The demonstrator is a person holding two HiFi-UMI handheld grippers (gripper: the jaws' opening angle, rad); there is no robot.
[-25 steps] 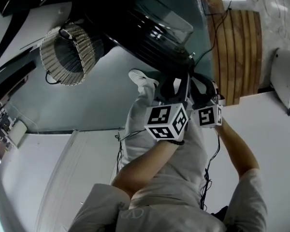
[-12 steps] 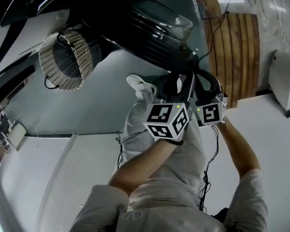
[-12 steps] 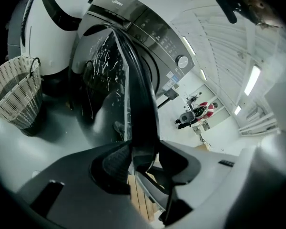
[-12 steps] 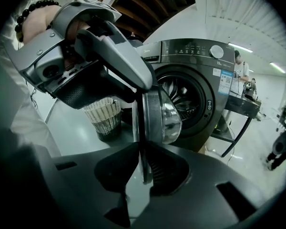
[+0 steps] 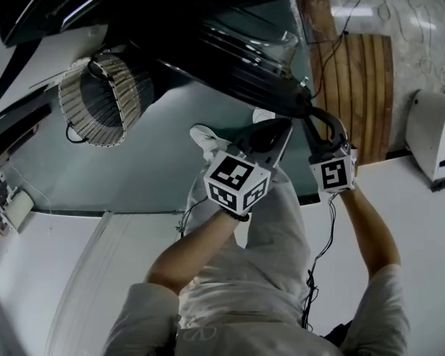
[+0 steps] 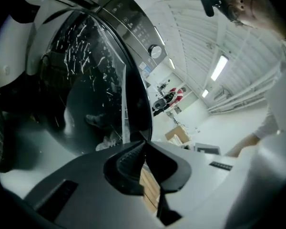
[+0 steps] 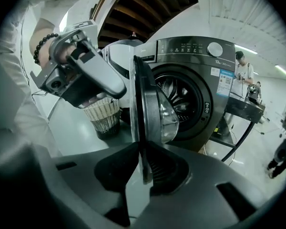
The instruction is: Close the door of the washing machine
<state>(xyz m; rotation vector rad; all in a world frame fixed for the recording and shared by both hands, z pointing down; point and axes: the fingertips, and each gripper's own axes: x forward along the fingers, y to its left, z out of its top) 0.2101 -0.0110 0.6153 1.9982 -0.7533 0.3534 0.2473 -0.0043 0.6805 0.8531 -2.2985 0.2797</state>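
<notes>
Right hand-held gripper (image 7: 142,149) pinching rim of upright door (image 7: 150,104), glass bulge facing drum (image 7: 181,99), left hand-held gripper (image 6: 145,144) just closed, empty

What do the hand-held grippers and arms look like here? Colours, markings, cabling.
Each hand-held gripper, left and right, has a grey body with black ribbed pads and a white cube bearing black square markers. Black cables trail from the right one. Short pale grey sleeves; dark bead bracelet on the left wrist.

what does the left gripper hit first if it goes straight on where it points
Likely the round dark glass washing-machine door, right ahead of the left gripper, whose jaws have just closed on nothing.
</notes>
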